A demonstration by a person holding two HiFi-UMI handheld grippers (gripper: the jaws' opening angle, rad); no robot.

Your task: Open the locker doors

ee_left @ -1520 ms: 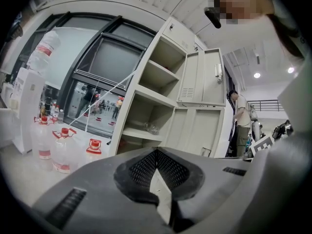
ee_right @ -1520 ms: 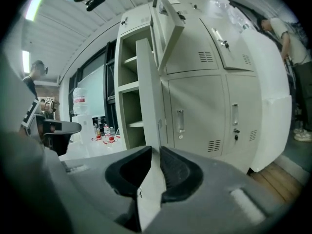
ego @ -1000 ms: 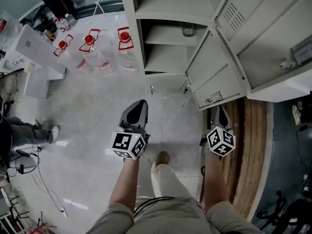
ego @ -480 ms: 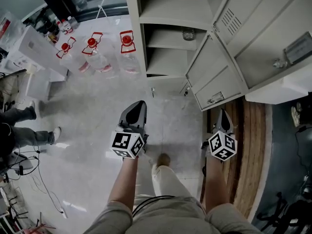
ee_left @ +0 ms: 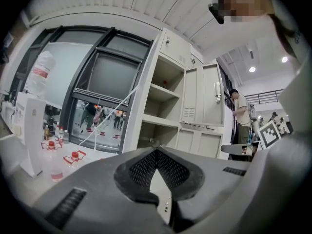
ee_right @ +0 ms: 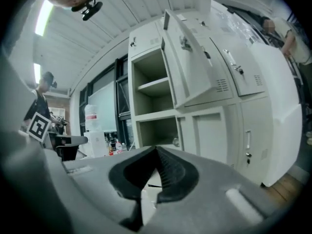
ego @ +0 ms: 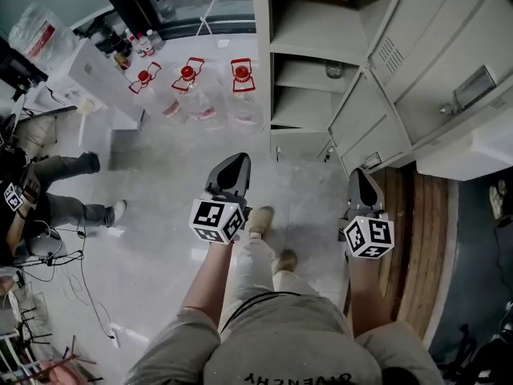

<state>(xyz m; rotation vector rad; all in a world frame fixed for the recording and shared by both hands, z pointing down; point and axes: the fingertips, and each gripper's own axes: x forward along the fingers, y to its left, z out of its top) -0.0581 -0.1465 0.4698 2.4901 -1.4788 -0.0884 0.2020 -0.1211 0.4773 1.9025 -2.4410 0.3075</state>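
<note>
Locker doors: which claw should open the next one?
Probably the right claw: it hangs nearest the closed doors, while the left claw faces the open shelves. Both are shut and empty.

Locker top cut off by your head view's upper edge, jar on its shelf too small to tell contents, seated person cropped at left edge.

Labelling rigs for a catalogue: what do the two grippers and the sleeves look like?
Both the left gripper and right gripper are grey, tapering shells with dark ribbed pads. Each carries a white cube with black square markers. Sleeves are short, greyish.
</note>
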